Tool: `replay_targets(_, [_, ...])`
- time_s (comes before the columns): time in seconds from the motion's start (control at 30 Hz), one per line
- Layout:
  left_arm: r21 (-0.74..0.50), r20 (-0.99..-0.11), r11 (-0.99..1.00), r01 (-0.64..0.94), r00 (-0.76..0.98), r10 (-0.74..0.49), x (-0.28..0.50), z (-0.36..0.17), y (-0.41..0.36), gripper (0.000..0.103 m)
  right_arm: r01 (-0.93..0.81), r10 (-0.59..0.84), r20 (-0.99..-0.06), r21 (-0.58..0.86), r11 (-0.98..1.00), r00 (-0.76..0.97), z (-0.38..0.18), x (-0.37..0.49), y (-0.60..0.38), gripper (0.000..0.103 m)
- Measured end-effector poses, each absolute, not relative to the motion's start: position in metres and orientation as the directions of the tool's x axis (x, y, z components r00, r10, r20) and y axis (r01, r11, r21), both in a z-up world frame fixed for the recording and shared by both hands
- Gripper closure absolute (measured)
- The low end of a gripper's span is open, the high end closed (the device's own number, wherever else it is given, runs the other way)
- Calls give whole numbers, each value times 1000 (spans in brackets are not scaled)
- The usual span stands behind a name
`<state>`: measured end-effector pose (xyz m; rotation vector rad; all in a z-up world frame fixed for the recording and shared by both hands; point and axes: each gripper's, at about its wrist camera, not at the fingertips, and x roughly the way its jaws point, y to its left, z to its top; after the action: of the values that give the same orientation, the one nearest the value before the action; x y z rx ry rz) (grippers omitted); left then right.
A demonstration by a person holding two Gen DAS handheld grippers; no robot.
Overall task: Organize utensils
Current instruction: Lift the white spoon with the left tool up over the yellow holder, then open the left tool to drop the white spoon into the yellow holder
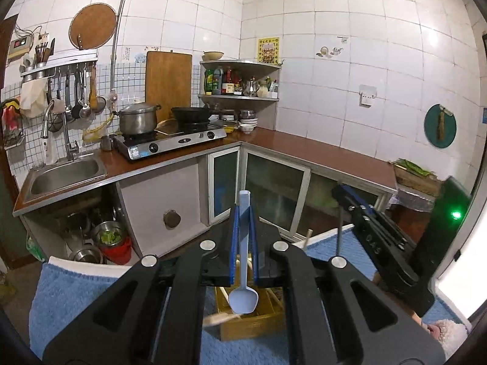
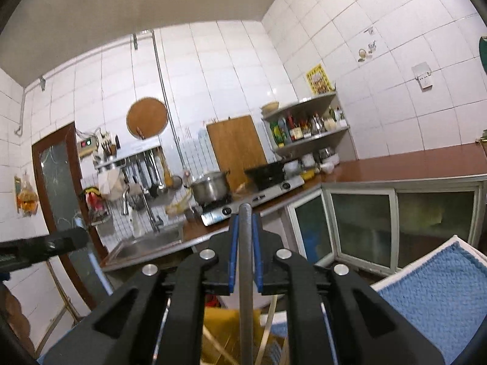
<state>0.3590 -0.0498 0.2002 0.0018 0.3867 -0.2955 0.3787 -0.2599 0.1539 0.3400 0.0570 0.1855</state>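
Note:
My left gripper point(image 1: 244, 213) is shut on a pale blue plastic spoon point(image 1: 244, 273); its handle sticks out past the fingertips and its bowl hangs back toward the camera. Below it sits a yellow wooden utensil box point(image 1: 258, 319) with chopsticks inside, resting on a blue towel point(image 1: 91, 298). My right gripper point(image 2: 245, 222) is shut on a grey metal rod-like utensil handle point(image 2: 245, 273) that runs down out of view. The left wrist view shows the right gripper point(image 1: 350, 200) to the right, holding that grey handle point(image 1: 338, 237). The yellow box point(image 2: 225, 328) lies under the right gripper too.
An L-shaped brown counter point(image 1: 304, 143) carries a gas stove point(image 1: 170, 143) with a steel pot point(image 1: 137, 118) and a black wok point(image 1: 190, 112). A steel sink point(image 1: 64, 173) is at the left. Hanging utensils point(image 1: 79, 97) and a corner shelf point(image 1: 240, 79) of bottles line the wall.

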Motion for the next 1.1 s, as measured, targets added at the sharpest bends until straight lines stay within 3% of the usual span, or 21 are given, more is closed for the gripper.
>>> replay_targets(0.33, [-93,-406,960,264,870,-279,393,148,-45,97,-196,188,57,313,929,981,115,394,-244,94])
replay_targets(0.53, [-102,-375,959,264,883,-283,384,141,-41,97,-193,182,69,248,949,981,96,379,-237,94])
replay_targets(1.1, [-98,-407,950,296,859,-310,358,136,-42,97,-198,216,-105,161,967,971,65,350,-236,93])
